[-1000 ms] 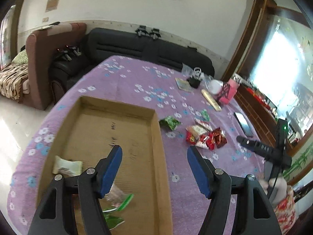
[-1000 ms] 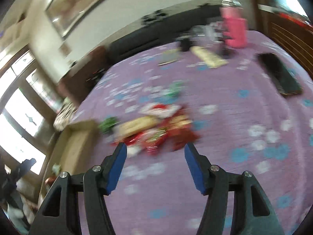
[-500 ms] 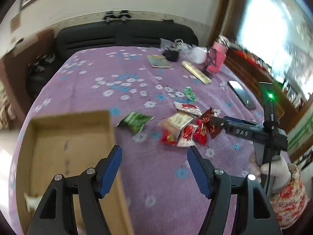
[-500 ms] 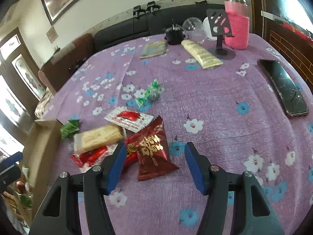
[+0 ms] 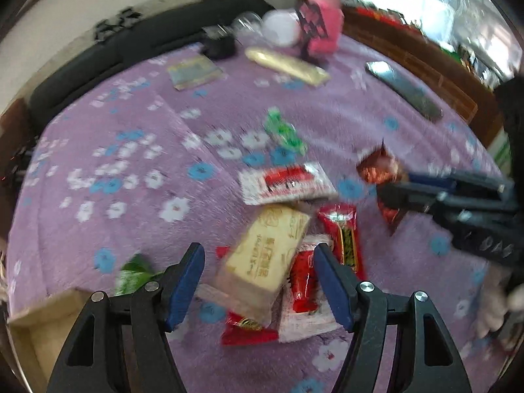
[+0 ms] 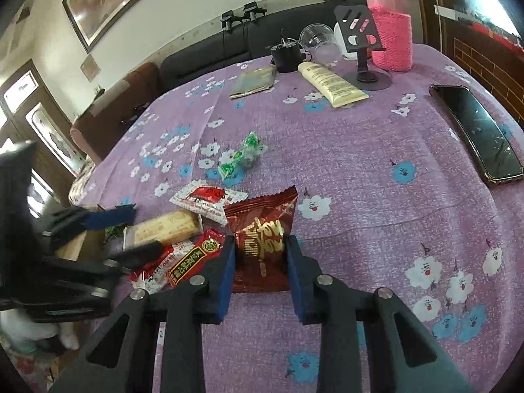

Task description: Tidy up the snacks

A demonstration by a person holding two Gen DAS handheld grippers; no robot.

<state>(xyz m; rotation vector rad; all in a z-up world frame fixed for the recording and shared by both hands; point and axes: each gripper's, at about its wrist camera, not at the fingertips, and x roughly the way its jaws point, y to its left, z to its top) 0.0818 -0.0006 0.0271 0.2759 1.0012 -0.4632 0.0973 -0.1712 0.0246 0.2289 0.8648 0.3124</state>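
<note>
Left wrist view: left gripper (image 5: 258, 281) is hanging spread over the snack pile, nothing pinched, beige bar (image 5: 265, 262) and red packs (image 5: 340, 239) lying between its fingers. Box (image 5: 42, 327) corner is peeking in bottom left. This view is blurred.

Right wrist view: right gripper (image 6: 260, 271) is closing on the brown bag (image 6: 265, 235), pads already touching its sides, bag lying on the cloth (image 6: 376, 196). Only this view is showing that grip clearly, plus the white pack (image 6: 206, 199) and green candy (image 6: 244, 157).

Progress, my guess: early. Most snacks are sitting outside the box; its contents aren't visible.
</note>
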